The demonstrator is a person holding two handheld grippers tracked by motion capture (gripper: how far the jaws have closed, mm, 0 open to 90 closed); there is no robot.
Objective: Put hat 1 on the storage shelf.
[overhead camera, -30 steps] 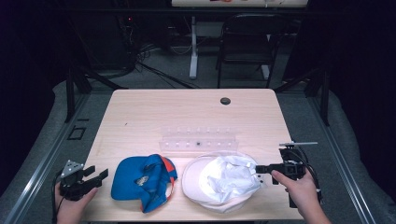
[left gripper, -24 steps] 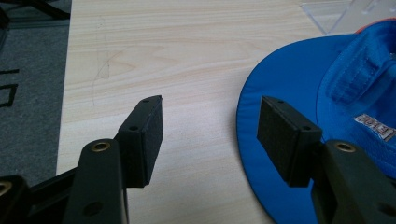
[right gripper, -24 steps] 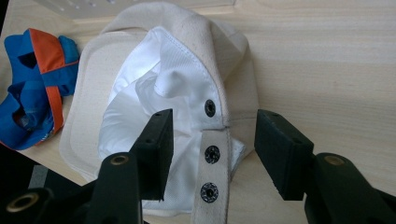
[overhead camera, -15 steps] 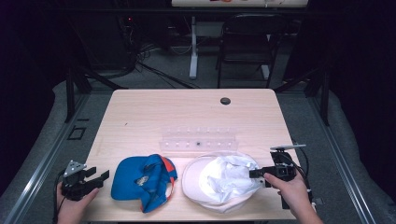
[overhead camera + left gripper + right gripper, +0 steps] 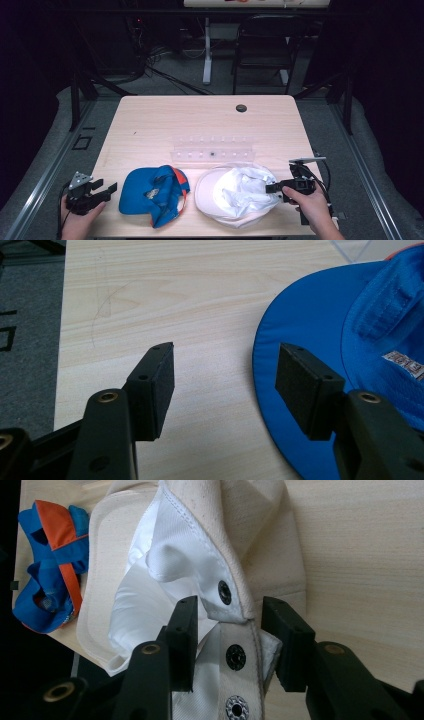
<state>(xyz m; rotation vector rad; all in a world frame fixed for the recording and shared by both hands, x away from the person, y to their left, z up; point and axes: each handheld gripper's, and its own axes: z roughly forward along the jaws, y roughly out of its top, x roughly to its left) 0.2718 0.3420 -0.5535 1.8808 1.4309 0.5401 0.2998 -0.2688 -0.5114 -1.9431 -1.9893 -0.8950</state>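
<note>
A blue cap point(image 5: 152, 195) with orange trim lies upside down near the table's front edge, and a white cap point(image 5: 235, 195) lies upside down just right of it. My left gripper point(image 5: 107, 190) stands open at the blue cap's left side; in the left gripper view its jaws point(image 5: 225, 377) straddle the edge of the blue brim point(image 5: 310, 305) without touching it. My right gripper point(image 5: 270, 188) is at the white cap's right edge. Seen in the right gripper view, its open jaws point(image 5: 227, 635) sit either side of the snap strap point(image 5: 240, 655) at the white cap's point(image 5: 260, 540) back.
A clear plastic rack point(image 5: 212, 149) lies across the table just behind the two caps. A black grommet point(image 5: 241, 108) sits near the far edge of the table point(image 5: 165, 120). A dark chair point(image 5: 265, 45) and cables stand on the floor beyond.
My right gripper has moved left, from beside the white cap to its rear strap, which is now between the jaws. The left gripper has barely shifted.
</note>
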